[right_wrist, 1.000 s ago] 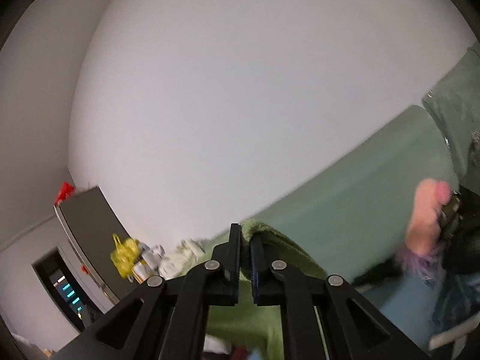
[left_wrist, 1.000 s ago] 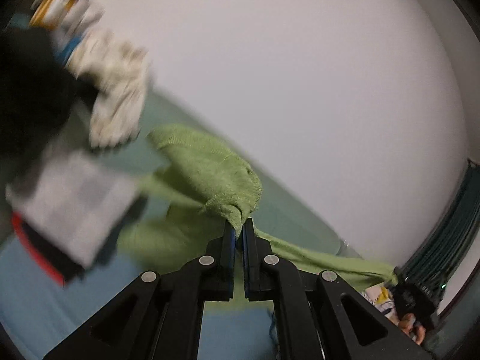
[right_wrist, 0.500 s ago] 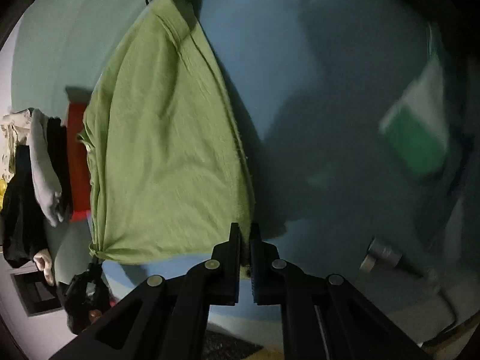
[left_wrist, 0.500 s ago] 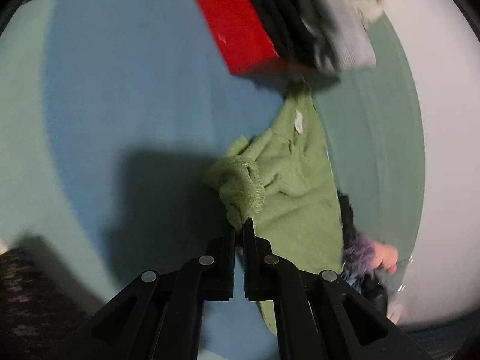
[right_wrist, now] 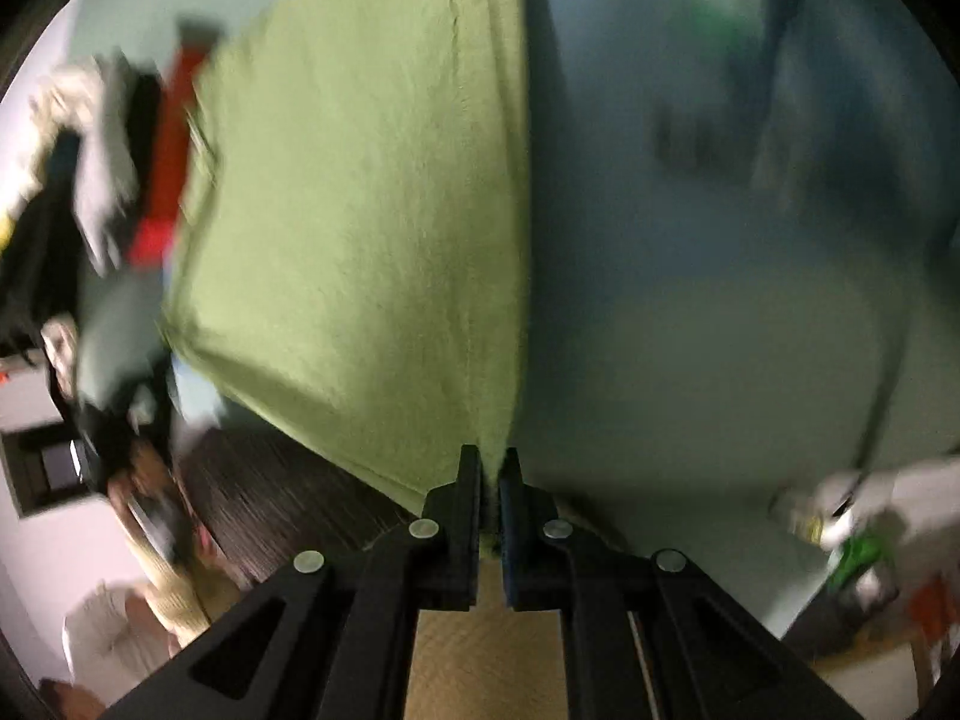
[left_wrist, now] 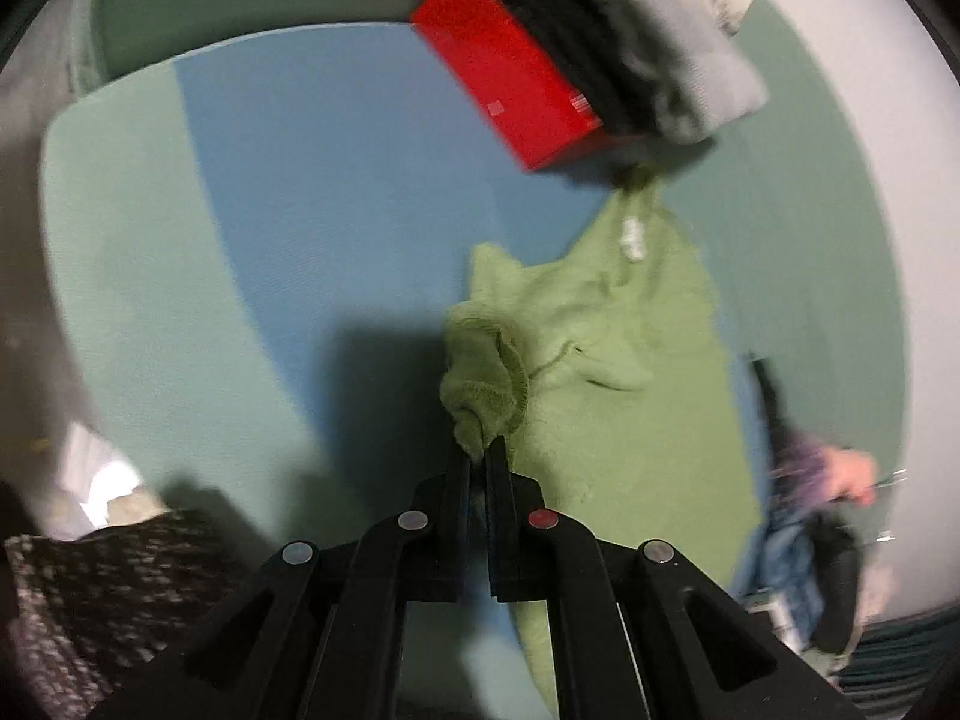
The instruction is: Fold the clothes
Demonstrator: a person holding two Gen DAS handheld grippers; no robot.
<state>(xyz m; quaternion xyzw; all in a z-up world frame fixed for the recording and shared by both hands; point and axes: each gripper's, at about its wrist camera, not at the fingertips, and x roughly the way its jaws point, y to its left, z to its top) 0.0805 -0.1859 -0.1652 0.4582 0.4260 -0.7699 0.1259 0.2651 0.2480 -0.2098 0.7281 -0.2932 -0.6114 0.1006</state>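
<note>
Landmark: the red box (left_wrist: 510, 63), which stood at the far side of the blue-green surface (left_wrist: 270, 192) under a heap of grey and dark clothes (left_wrist: 648, 42).

The green garment (right_wrist: 360, 210) lay spread across that surface, its collar end just short of the red box and its near edge toward the person. The left gripper (left_wrist: 478, 459) was clamped on a bunched cuff or corner of it; the right gripper (right_wrist: 490, 462) was pinched on a thin edge at the opposite side, where the cloth ran taut and straight.

Risks, as I judged them:
- The left bite took a thick wad. Releasing it there would leave a lump and a crooked fold.
- The right bite was shallow, so a hard tug could slip the hem out.
- Drawing the cloth farther toward the red box could snag the clothes heaped on it.

Against the earlier frames: a second before, both grippers held the garment up against the pale wall, hanging. Now it was laid down flat, with both grips unchanged.
</note>
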